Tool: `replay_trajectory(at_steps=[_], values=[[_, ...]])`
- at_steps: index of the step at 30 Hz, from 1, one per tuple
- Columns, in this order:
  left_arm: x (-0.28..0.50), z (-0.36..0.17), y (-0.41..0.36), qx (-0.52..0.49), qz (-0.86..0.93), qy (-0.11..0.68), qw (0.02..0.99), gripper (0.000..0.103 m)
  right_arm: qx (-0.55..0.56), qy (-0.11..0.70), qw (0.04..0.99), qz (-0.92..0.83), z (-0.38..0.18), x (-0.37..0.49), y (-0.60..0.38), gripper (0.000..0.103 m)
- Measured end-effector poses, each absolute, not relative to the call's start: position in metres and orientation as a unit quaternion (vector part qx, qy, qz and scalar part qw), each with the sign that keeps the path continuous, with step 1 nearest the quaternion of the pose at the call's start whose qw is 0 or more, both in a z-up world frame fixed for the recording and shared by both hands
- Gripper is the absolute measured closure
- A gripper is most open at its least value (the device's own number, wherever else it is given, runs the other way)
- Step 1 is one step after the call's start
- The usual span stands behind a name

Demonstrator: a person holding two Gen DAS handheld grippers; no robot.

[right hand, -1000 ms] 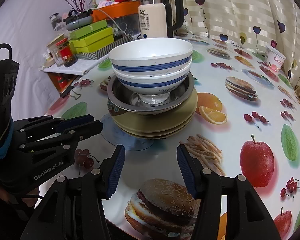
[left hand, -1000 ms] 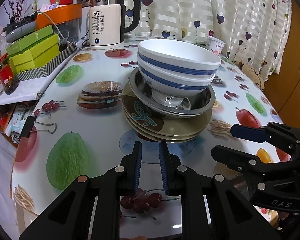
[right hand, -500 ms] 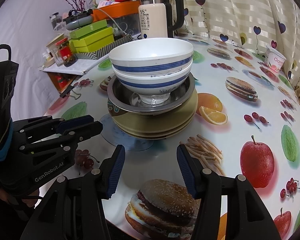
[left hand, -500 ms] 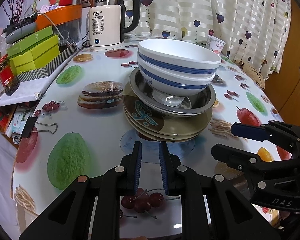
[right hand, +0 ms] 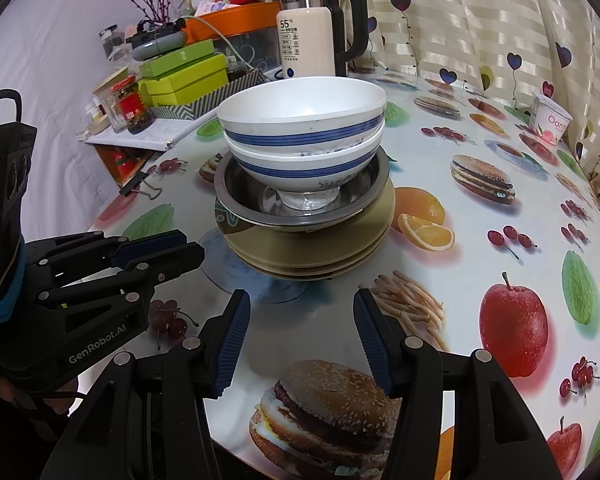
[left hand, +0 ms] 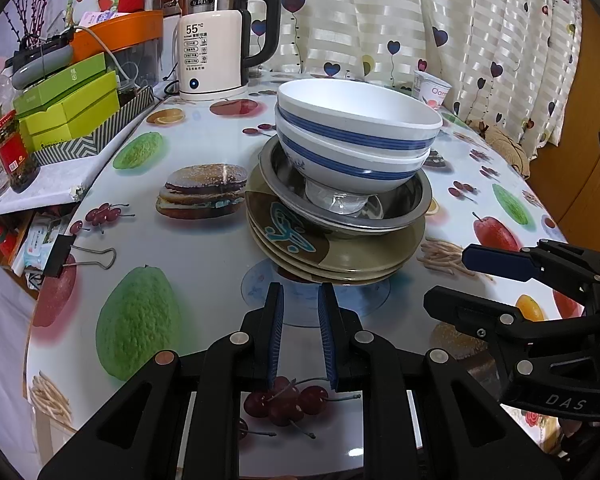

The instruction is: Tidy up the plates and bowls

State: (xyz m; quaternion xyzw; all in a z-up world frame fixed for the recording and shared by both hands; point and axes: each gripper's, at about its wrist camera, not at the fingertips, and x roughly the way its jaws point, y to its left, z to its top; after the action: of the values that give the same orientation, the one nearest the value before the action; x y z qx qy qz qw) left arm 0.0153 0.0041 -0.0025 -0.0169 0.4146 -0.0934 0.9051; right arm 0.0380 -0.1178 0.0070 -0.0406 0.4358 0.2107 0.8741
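Two nested white bowls with blue stripes (left hand: 352, 140) (right hand: 300, 136) sit in a steel dish (left hand: 404, 204) (right hand: 236, 196), on a pile of olive plates (left hand: 332, 252) (right hand: 312, 252) in the middle of the table. My left gripper (left hand: 300, 300) (right hand: 168, 248) hovers just in front of the pile, jaws a narrow gap apart, holding nothing. My right gripper (right hand: 302, 304) (left hand: 472, 276) is open and empty, in front of the pile to its right.
The table (left hand: 204, 264) has a fruit and burger print cloth. An electric kettle (left hand: 216, 40), green boxes (left hand: 68, 108), a jar (left hand: 10, 152) and a yogurt cup (left hand: 432, 90) stand at the back. A binder clip (left hand: 72, 256) lies near the left edge.
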Motion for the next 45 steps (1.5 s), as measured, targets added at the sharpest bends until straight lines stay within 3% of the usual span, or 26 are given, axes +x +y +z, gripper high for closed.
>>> replay_trajectory(at_steps=[45], values=[[0.0169,-0.0042,0.0012,-0.015,-0.105,0.418,0.902,0.085,-0.041,0.436,0.874,0.211,0.007,0.0383,-0.118,0.049]])
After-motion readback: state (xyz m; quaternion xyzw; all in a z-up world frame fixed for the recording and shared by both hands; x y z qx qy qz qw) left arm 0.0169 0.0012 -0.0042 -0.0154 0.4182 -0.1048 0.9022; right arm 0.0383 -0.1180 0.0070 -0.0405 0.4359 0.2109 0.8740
